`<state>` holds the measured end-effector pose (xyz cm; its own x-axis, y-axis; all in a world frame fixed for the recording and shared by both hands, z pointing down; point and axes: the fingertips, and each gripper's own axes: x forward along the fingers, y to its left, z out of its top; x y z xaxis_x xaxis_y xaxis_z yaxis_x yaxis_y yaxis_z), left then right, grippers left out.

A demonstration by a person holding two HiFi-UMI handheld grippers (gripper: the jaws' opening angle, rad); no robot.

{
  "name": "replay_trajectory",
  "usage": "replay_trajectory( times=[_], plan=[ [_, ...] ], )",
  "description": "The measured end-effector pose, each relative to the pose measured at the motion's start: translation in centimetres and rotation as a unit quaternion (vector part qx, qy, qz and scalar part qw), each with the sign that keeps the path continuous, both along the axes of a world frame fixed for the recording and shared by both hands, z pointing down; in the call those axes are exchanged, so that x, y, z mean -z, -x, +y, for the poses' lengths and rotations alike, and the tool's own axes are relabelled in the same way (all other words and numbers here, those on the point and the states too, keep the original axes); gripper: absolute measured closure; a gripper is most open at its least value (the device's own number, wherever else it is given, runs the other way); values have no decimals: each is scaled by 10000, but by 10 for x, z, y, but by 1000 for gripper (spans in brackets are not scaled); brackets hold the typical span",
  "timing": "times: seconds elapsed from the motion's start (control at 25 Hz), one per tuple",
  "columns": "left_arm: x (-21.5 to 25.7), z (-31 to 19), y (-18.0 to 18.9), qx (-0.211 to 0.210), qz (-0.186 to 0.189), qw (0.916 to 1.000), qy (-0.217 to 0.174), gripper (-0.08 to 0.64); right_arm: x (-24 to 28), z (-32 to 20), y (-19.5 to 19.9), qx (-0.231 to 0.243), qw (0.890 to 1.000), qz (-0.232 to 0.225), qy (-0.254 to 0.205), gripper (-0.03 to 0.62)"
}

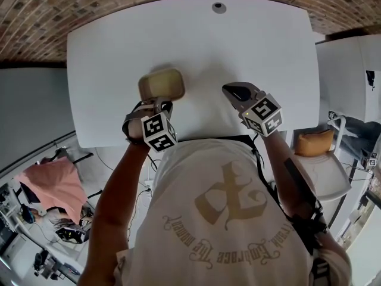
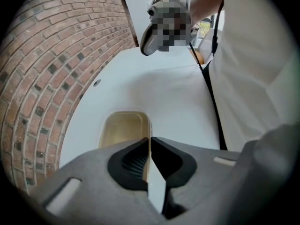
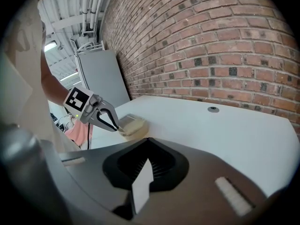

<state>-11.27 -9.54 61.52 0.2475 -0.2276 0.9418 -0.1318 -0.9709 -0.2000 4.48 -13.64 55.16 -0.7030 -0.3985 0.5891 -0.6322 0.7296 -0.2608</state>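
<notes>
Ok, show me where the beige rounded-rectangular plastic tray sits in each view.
Head view: the beige rounded-rectangular plastic tray lies left of centre on the white table, at the left gripper's tips.
Left gripper view: tray low centre, rim pinched between the jaws.
Right gripper view: tray left of centre, beside the left gripper.
Shared landmark: the round grey table grommet.
</notes>
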Motion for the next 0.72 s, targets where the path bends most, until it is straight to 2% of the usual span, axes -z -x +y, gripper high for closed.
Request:
replay_trajectory(
  times=[0.24,0.48,0.72],
  plan=[
    [15,5,-6,248,167,9994,-180,538,6,11,-6,84,9999,-1,-64,583],
    [33,16,-16,751,446,9957,-304,538,13,15,-10,293,9993,-35,-225,583],
    [48,38,-41,1161,598,9908,-349,538,21,25,-28,476,9984,-147,-250,584]
  ],
)
